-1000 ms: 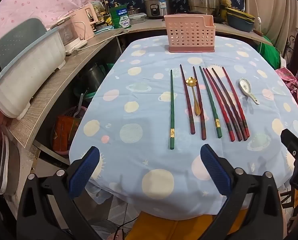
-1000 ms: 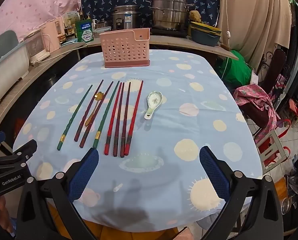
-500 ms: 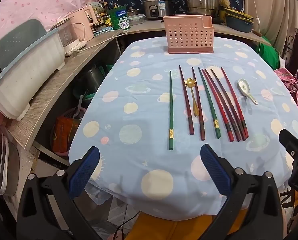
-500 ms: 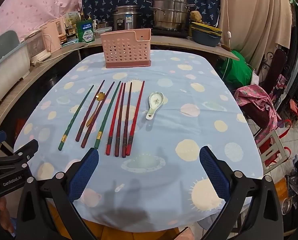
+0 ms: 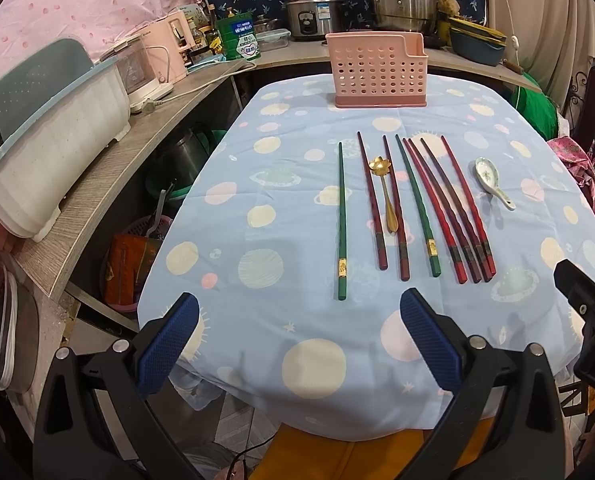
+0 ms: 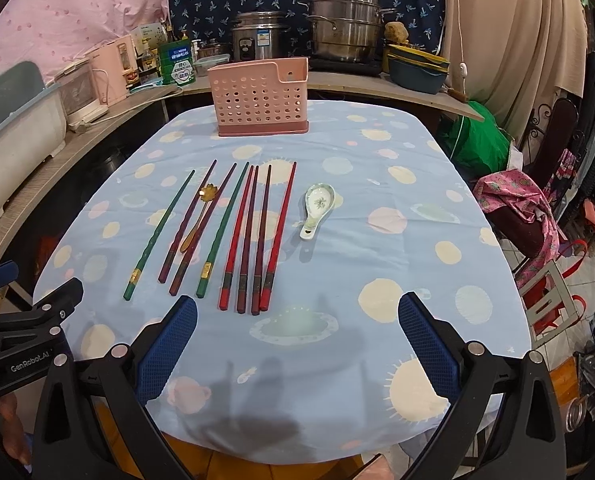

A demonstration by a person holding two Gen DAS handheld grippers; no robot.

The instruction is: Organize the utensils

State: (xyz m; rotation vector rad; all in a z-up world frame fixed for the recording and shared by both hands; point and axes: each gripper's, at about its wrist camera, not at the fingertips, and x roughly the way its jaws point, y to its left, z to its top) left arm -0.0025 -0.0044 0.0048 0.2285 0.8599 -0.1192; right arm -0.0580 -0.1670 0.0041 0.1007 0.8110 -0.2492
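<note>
Several chopsticks lie side by side on the blue tablecloth [image 5: 273, 208]: green ones [image 5: 341, 220] [image 6: 159, 236] and dark red ones [image 5: 449, 208] [image 6: 263, 236]. A gold spoon [image 5: 385, 192] [image 6: 197, 216] rests among them. To their right lies a white ceramic spoon [image 5: 491, 180] [image 6: 317, 208]. A pink perforated utensil holder [image 5: 377, 70] [image 6: 261, 96] stands at the table's far end. My left gripper [image 5: 297, 340] hangs open over the near table edge, short of the green chopstick. My right gripper [image 6: 297, 340] is open too, just short of the red chopsticks' ends.
A wooden counter [image 5: 109, 176] runs along the left with a white tub [image 5: 53, 160] and appliances. Pots and a rice cooker [image 6: 257, 38] stand behind the holder. A chair with pink cloth [image 6: 525, 208] sits at the right. The left tool's body [image 6: 21, 336] shows at the lower left.
Both grippers have edged slightly forward toward the utensils. Nothing on the table has moved.
</note>
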